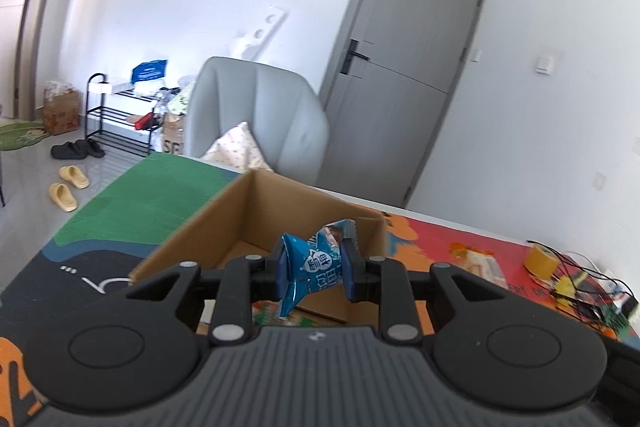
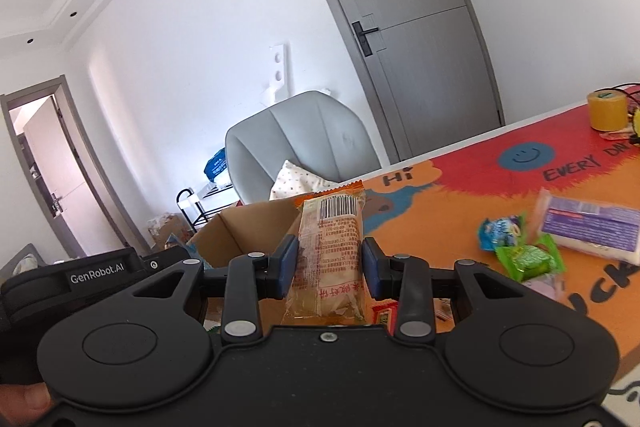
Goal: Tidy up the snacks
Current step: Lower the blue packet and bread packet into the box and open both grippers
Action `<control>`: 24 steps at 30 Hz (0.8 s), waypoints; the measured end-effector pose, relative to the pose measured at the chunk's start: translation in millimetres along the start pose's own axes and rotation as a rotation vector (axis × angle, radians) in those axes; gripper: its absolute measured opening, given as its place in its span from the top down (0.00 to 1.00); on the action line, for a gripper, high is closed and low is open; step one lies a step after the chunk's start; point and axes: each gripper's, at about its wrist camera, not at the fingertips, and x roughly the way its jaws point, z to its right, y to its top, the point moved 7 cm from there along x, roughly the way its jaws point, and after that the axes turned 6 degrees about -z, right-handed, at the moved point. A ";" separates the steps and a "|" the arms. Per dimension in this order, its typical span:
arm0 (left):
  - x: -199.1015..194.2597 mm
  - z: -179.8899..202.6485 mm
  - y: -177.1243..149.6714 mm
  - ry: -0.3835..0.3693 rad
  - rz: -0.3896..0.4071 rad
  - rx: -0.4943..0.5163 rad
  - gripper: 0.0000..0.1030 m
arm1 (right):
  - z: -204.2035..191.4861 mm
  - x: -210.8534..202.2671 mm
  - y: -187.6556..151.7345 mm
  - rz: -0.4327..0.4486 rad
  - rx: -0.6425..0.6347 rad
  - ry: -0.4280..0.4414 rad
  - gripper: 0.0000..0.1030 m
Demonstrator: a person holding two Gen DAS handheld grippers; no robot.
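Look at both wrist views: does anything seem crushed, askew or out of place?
The blue snack packet in the left gripper is pinched at its waist, crumpled and tilted. Several snacks lie scattered on the mat, outside the cardboard box.

Blue snack packet (image 1: 316,267), orange-edged wrapper (image 2: 330,255), brown box (image 1: 248,223).

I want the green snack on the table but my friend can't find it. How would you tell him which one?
Start at the colourful table mat, on its orange part right of the cardboard box. A small cluster of snacks lies there; the green snack packet sits below a blue packet and left of a big white-and-purple pack. It's the only bright green one.
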 end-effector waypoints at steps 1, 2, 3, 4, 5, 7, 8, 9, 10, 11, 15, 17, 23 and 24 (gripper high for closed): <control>1.9 -4.9 0.7 0.007 -0.002 -0.007 0.75 | -3.0 3.4 0.9 -0.002 -0.003 0.004 0.65; 3.7 -9.6 1.6 0.013 -0.005 -0.013 0.75 | -6.0 6.5 1.9 -0.003 -0.006 0.008 0.65; 5.4 -13.8 2.4 0.017 -0.008 -0.019 0.75 | -9.7 9.0 3.0 -0.003 -0.009 0.012 0.65; 6.9 -17.5 3.0 0.019 -0.011 -0.025 0.75 | -12.7 11.8 4.4 -0.004 -0.011 0.016 0.65; 8.7 -20.6 3.5 0.018 -0.015 -0.029 0.75 | -16.4 14.3 5.8 -0.005 -0.015 0.020 0.65; 12.7 -24.6 3.3 0.007 -0.032 -0.033 0.74 | -23.1 19.4 8.5 -0.005 -0.023 0.024 0.65; 14.2 -27.1 3.4 0.005 -0.038 -0.040 0.74 | -26.7 21.8 10.0 -0.006 -0.028 0.027 0.65; 14.3 -29.6 3.9 0.008 -0.035 -0.051 0.72 | -30.3 23.9 11.2 -0.007 -0.034 0.030 0.65; 13.7 -31.5 4.3 0.013 -0.027 -0.057 0.69 | -33.9 25.9 11.9 -0.009 -0.041 0.033 0.65; 13.1 -34.2 5.0 0.017 -0.020 -0.059 0.67 | -37.3 27.8 12.4 -0.010 -0.047 0.036 0.65; 10.7 -48.1 6.3 0.031 -0.018 -0.090 0.59 | -48.3 36.3 13.1 -0.021 -0.055 0.047 0.65; 6.9 -55.3 7.5 0.043 -0.010 -0.100 0.56 | -52.3 40.6 12.9 -0.027 -0.053 0.054 0.65; -1.5 -59.3 11.2 0.023 -0.008 -0.098 0.49 | -56.2 47.0 10.0 -0.038 -0.019 0.044 0.38; -3.6 -59.0 11.3 0.029 -0.002 -0.095 0.39 | -55.6 44.8 9.1 -0.033 -0.016 0.038 0.38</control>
